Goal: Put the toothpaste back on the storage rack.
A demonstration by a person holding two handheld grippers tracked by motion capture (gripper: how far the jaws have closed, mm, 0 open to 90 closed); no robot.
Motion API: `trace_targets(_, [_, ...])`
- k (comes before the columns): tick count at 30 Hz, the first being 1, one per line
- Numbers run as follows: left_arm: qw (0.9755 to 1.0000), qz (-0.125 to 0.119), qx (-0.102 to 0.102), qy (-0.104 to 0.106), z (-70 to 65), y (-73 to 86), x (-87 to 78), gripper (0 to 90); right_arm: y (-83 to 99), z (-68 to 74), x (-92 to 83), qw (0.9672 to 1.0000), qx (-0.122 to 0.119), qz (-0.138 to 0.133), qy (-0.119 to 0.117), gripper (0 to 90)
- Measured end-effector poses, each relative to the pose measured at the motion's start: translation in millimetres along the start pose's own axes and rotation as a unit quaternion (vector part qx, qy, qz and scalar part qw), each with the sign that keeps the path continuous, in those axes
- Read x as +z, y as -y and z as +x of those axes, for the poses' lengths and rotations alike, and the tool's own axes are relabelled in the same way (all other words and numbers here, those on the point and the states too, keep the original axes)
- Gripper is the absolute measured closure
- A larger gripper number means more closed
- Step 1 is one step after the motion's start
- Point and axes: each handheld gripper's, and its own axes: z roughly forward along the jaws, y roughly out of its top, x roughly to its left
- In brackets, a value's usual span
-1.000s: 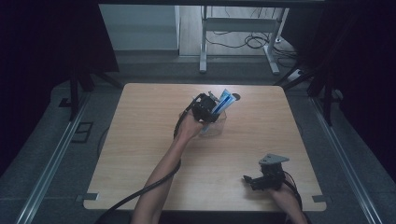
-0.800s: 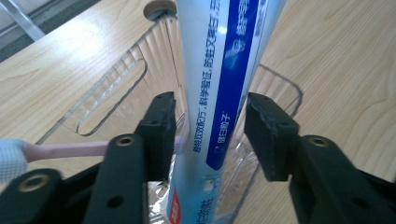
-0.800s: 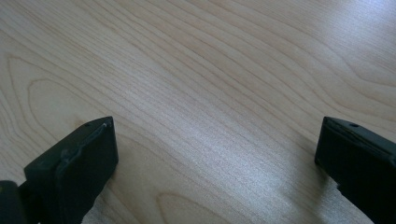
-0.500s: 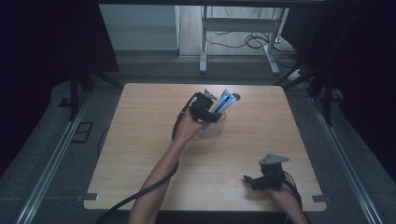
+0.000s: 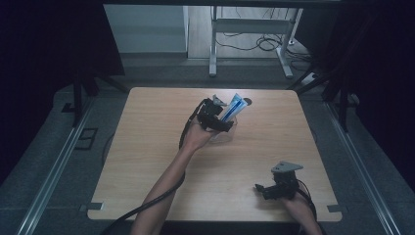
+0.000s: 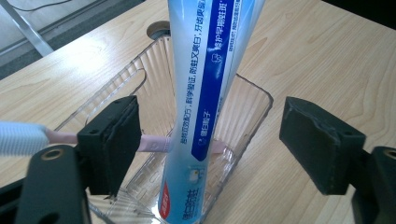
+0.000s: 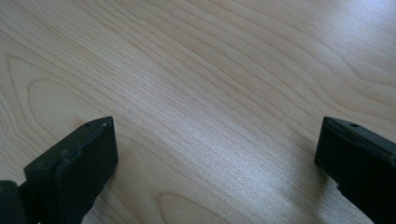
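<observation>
Pink toothbrush (image 6: 154, 143) behind toothpaste tube (image 6: 205, 93), clear tray (image 6: 252, 100)

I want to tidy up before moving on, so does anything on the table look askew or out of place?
Only mildly: the toothpaste tube stands tilted in the clear plastic tray, sticking well above its rim rather than lying flat. A pink toothbrush lies across the tray bottom behind it. No spill or damage shows.

left tongs (image 6: 210, 140) just opening wide; right tongs (image 7: 215, 163) open
</observation>
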Motion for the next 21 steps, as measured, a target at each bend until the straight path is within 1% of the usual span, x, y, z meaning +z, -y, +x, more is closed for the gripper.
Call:
trace_targets(9, [0.9999,-0.007,-0.001,0.008,0.3,6.7,-9.2,15.2,0.0,0.0,0.0,1.0000,0.000,0.000,0.000,0.0])
trace_targets(21, [0.9998,-0.015,0.001,0.009,-3.7,14.6,-21.6,14.1,0.0,0.0,0.1,1.0000,0.000,0.000,0.001,0.0])
